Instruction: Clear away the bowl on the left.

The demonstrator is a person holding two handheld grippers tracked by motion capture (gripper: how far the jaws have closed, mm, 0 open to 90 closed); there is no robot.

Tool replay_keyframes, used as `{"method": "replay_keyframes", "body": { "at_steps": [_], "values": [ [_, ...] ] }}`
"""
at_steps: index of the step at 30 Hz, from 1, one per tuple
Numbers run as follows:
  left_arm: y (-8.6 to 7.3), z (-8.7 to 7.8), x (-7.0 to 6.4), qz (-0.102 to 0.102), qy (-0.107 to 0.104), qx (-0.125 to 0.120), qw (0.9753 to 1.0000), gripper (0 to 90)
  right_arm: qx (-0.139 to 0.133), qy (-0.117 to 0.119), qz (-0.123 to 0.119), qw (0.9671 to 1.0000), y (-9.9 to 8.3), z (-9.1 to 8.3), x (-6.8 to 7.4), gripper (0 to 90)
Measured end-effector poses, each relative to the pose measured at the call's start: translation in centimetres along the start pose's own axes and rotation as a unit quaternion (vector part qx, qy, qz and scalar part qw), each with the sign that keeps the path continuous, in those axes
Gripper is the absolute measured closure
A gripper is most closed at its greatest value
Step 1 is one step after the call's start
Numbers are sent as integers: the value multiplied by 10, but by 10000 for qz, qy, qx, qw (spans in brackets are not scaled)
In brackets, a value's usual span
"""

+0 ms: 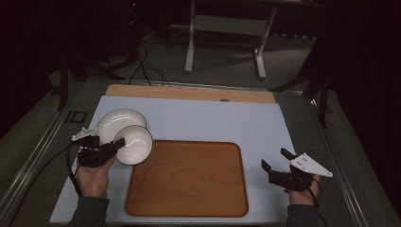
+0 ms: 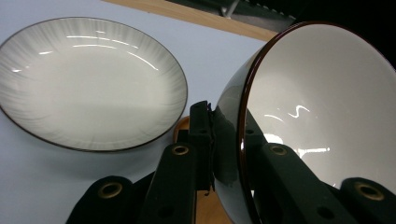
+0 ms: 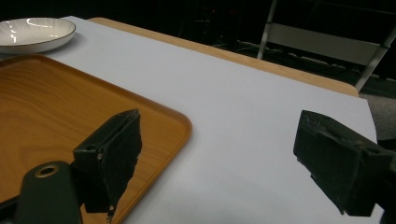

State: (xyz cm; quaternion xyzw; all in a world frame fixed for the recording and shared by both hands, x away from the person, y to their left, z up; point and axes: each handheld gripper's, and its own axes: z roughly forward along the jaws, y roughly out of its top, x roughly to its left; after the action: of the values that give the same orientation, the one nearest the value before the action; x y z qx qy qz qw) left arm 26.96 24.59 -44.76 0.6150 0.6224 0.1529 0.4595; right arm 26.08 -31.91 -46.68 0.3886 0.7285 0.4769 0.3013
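Left claw point(image 1: 119, 142) clamped on the rim of a white bowl point(image 1: 135, 144), one jaw inside, one outside the wall; rim dark-edged. Bowl held tilted on its side, mouth turned to the right in the left gripper view, lifted above the upper-left corner of the wooden tray point(image 1: 189, 189). Just behind it, a shallow white plate point(image 1: 116, 124) with a dark rim lies flat on the pale worktop point(image 1: 213, 118), partly overlapped by the bowl in the high view. Right claw point(image 1: 275, 159) spread wide apart, holding nothing, low over the bare worktop just right of the tray. Tray surface bare.
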Motion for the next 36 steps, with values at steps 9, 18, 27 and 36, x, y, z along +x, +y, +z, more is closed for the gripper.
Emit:
{"method": "replay_keyframes", "body": {
  "at_steps": [9, 18, 27, 36],
  "values": [
    [-1, 5, -8, 54, -74, 42, 9999, 828, 63, 52, -78, 9999, 0, 1, 2, 148],
    [-3, 11, -19, 186, -158, 112, 9996, 828, 61, 65, -83, 9999, 0, 0, 2, 148],
    [-8, 25, -37, 404, -265, 302, 9984, 828, 18, 73, -96, 9999, 0, -1, 2, 148],
    [-11, 34, -47, 527, -331, 420, 9972, 827, -8, 93, -101, 9999, 1, -2, 3, 148]
  ]
}}
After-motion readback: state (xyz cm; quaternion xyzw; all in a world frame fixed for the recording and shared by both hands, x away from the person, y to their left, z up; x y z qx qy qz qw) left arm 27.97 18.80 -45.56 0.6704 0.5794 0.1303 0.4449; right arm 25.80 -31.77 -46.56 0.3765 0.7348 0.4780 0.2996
